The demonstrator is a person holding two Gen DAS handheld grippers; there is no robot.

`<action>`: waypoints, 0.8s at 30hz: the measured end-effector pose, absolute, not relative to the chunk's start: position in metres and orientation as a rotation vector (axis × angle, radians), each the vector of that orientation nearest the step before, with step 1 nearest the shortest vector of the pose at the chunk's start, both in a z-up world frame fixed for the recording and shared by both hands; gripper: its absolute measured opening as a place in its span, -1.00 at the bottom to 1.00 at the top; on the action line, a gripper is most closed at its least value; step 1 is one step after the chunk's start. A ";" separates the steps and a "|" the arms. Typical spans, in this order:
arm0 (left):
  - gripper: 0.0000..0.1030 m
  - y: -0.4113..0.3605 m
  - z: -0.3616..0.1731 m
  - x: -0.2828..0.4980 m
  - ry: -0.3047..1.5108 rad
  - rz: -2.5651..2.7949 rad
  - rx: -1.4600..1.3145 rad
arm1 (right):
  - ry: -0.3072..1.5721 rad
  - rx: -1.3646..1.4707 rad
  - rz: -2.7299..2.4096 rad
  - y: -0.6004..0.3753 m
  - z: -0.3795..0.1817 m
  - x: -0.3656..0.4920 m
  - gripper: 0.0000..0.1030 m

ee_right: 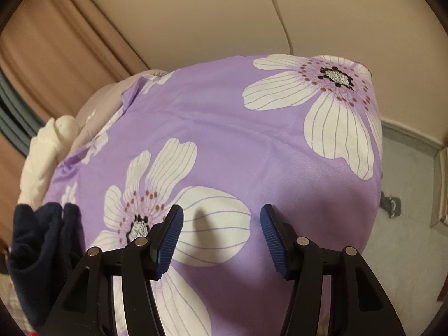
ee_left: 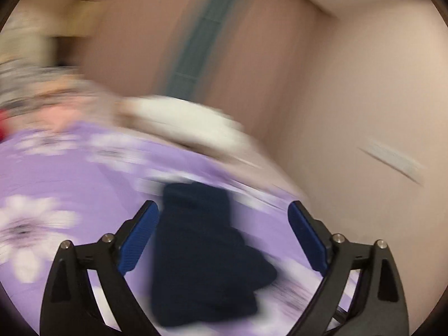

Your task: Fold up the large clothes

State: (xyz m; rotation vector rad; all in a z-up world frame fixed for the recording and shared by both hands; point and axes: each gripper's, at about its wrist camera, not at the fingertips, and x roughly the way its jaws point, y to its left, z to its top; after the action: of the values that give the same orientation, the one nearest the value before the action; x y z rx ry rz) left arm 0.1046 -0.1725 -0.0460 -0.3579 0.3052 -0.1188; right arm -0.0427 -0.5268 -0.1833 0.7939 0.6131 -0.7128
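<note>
Left tongs point(ee_left: 223, 224) spread wide, empty, hovering over dark navy garment point(ee_left: 201, 254) bunched on purple floral bedspread point(ee_left: 84, 184); blurred view, fold state unreadable, possibly rumpled heap. White pillow point(ee_left: 182, 117) beyond, near curtain point(ee_left: 156, 36). Right tongs point(ee_right: 221, 231) also apart, gripping nothing, above white flower print of bedspread point(ee_right: 224, 128). Same garment point(ee_right: 42, 246) at far left edge, well apart from right tongs. Grey floor point(ee_right: 406, 201) at right.

Black tool point(ee_right: 221, 218), ribbed blue pads point(ee_right: 169, 242)
</note>
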 end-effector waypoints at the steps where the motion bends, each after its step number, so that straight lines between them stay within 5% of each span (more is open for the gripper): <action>1: 0.77 -0.153 -0.058 0.123 0.331 -0.010 -0.373 | 0.614 0.787 -0.716 -0.526 -0.183 -0.042 0.16; 5: 0.30 -0.093 -0.146 0.226 0.773 -0.061 -0.563 | 0.622 0.766 -0.751 -0.523 -0.183 -0.036 0.19; 8: 0.26 -0.098 -0.197 0.253 0.921 -0.218 -0.682 | 0.633 0.757 -0.764 -0.518 -0.181 -0.029 0.21; 12: 0.17 -0.151 -0.179 0.232 0.712 -0.068 -0.312 | 0.654 0.720 -0.756 -0.507 -0.180 -0.013 0.22; 18: 0.23 -0.194 -0.129 0.212 0.616 -0.294 -0.297 | 0.645 0.775 -0.675 -0.499 -0.178 0.005 0.22; 24: 0.28 -0.226 -0.161 0.210 0.618 -0.105 -0.166 | 0.674 0.802 -0.622 -0.485 -0.182 0.019 0.22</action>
State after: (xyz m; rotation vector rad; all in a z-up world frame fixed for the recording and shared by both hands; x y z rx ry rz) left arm 0.2104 -0.2259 -0.1606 -0.1657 0.6179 -0.1053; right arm 0.0186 -0.4853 -0.1818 0.8021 0.6742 -0.6220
